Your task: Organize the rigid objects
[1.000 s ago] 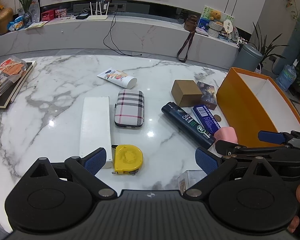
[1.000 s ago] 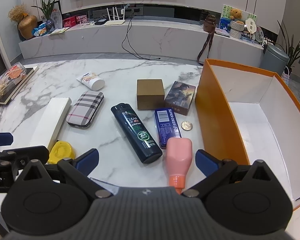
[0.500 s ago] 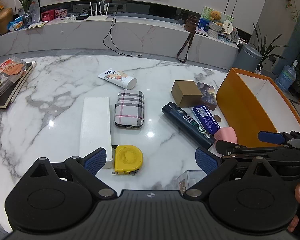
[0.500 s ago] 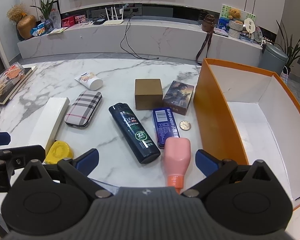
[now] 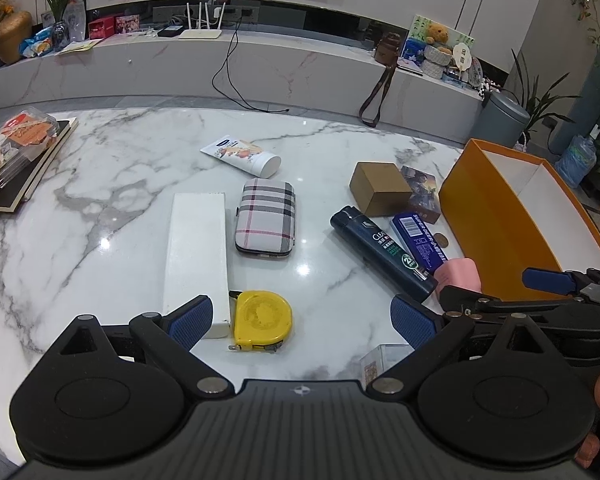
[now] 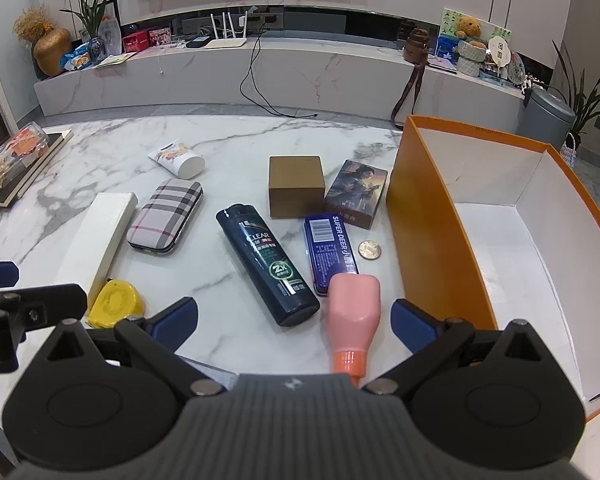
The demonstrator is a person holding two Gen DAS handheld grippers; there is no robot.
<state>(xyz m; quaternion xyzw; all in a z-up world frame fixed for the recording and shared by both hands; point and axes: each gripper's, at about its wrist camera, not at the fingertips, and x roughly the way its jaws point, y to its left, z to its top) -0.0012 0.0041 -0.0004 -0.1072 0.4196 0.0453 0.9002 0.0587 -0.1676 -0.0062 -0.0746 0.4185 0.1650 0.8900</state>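
Observation:
On the marble table lie a yellow tape measure (image 5: 263, 317), a long white box (image 5: 196, 258), a plaid case (image 5: 265, 217), a dark shampoo bottle (image 6: 267, 263), a blue tin (image 6: 330, 250), a pink bottle (image 6: 353, 317), a brown box (image 6: 296, 185), a card box (image 6: 356, 192), a coin (image 6: 369, 249) and a white tube (image 5: 242, 155). My left gripper (image 5: 302, 320) is open, just above the tape measure. My right gripper (image 6: 294, 318) is open, with the pink bottle between its fingers, untouched. An open orange box (image 6: 432, 220) stands to the right.
A small clear box (image 5: 376, 360) lies at the table's near edge under the left gripper. A book with a snack pack (image 5: 16, 148) sits at the far left. A TV bench (image 6: 260, 68) runs behind the table.
The right gripper's view has shifted slightly left and forward; the pink bottle sits more centred between its fingers. The left gripper has hardly moved.

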